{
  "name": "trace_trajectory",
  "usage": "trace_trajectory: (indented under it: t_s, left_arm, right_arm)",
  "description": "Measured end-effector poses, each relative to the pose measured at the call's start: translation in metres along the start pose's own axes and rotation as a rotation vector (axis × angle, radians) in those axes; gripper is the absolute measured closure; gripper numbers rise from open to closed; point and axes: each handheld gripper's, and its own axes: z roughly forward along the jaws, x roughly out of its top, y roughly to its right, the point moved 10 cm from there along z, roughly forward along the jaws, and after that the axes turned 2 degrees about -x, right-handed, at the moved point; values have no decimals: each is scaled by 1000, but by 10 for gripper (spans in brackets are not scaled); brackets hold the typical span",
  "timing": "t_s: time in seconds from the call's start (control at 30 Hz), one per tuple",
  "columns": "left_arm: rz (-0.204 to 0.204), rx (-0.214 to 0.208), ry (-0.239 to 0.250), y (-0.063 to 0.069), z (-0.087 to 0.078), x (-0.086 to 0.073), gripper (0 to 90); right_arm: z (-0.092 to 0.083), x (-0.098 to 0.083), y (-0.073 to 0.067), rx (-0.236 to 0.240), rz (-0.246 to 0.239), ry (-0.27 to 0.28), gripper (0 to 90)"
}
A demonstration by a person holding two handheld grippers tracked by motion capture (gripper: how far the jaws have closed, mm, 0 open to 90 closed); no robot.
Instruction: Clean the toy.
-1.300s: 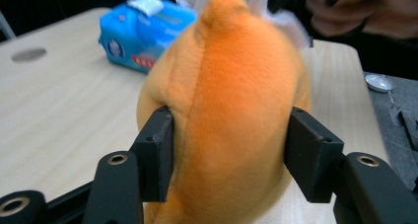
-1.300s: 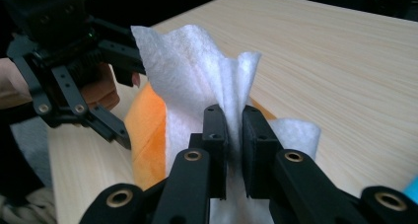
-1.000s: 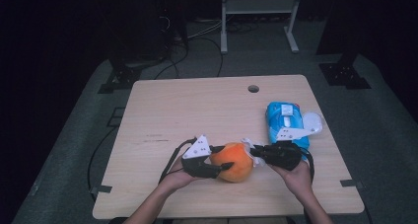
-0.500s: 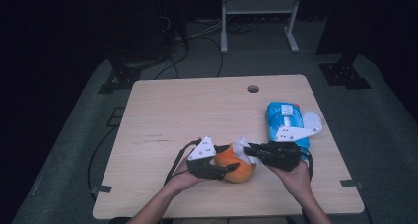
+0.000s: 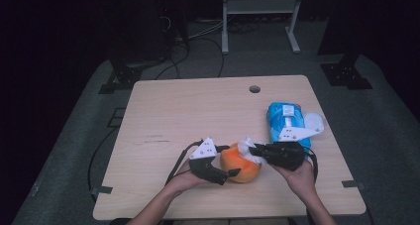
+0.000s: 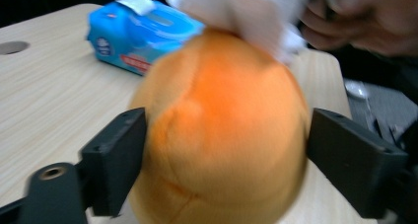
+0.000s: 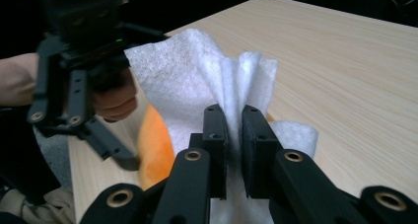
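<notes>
Orange plush ball (image 5: 241,167) on table, crumpled white wipe (image 5: 247,148) atop.

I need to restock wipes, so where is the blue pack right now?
In the high view the blue pack lies on the right side of the table, just beyond the right gripper and right of the table's hole.

We see the table (image 5: 198,111) from above, facing forward and down; both gripper views sit close, sharing the orange plush (image 6: 222,130) and white wipe (image 7: 197,81).
</notes>
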Motion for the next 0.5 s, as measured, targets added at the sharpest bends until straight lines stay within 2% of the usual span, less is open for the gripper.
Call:
trace_trajectory:
  t_s: [0.03, 0.07, 0.1, 0.13, 0.17, 0.2, 0.23, 0.27, 0.33, 0.4, 0.5]
  left_arm:
    - [0, 0, 0, 0, 0, 0, 218]
    - [14, -45, 5, 7, -2, 3, 233]
    - [19, -44, 13, 8, -2, 4, 233]
    - [20, -26, 16, 7, -1, 4, 219]
    - [20, -26, 16, 7, -1, 4, 182]
    - [1, 21, 14, 1, 4, 3, 128]
    - [1, 21, 14, 1, 4, 3, 89]
    - [-6, 52, 19, -3, 9, -1, 80]
    - [-25, 43, 21, -3, 15, -5, 64]
    - [-12, 36, 27, 1, 16, -6, 128]
    - [11, 56, 27, 1, 13, -3, 298]
  right_arm:
    - [0, 0, 0, 0, 0, 0, 813]
    - [-4, -2, 7, -20, 12, -2, 813]
    - [-6, -3, 10, -23, 23, 0, 813]
    - [-7, -4, 13, -20, 38, 5, 813]
    - [-7, -4, 13, -20, 38, 5, 813]
    - [-8, -5, 14, -14, 53, 10, 813]
    - [-8, -5, 14, -14, 53, 10, 813]
    - [-6, -5, 12, -8, 44, 9, 813]
    - [-5, -5, 10, -9, 31, 3, 813]
    - [-4, -5, 9, -9, 27, -4, 813]
    - [-6, -4, 9, -17, 28, 0, 813]
